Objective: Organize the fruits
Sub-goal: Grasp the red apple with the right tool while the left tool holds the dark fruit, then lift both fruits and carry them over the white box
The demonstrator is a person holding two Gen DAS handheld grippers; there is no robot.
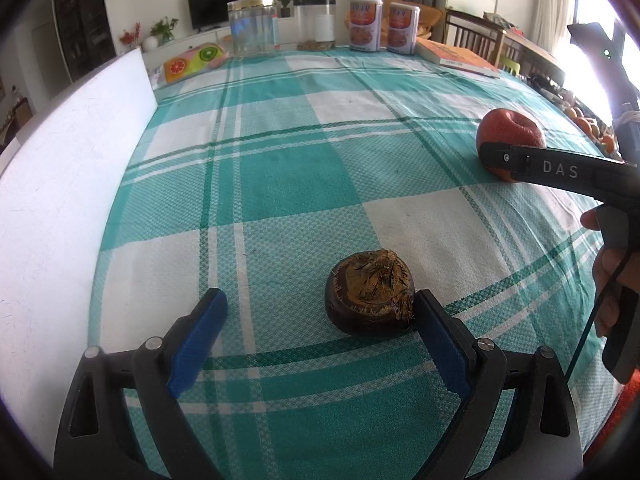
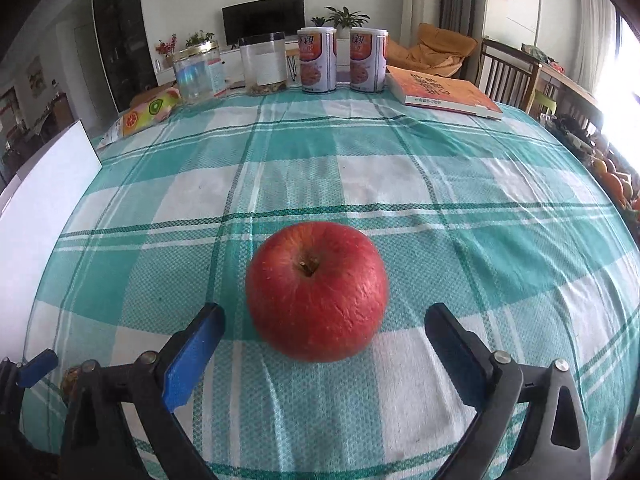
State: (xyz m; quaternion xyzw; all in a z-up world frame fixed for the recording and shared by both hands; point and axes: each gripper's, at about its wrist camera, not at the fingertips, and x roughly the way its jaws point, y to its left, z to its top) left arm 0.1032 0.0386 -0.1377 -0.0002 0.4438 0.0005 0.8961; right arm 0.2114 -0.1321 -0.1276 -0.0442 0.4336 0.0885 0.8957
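Left tongs (image 1: 320, 312) spread wide, low over the checked table (image 1: 280, 140); dark brown fruit (image 1: 370, 293) sits touching the right pad. Right tongs (image 2: 324, 320) also spread, red apple (image 2: 317, 291) resting between them, gripped by neither.

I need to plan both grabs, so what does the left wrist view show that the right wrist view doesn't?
Left wrist only: the dark mangosteen against the open left gripper's right finger, and the right gripper's side.

Right wrist only: the apple's stem end, centred ahead of the open right gripper, touching neither finger.

Both: the red apple, checked tablecloth, two cans and the orange book.
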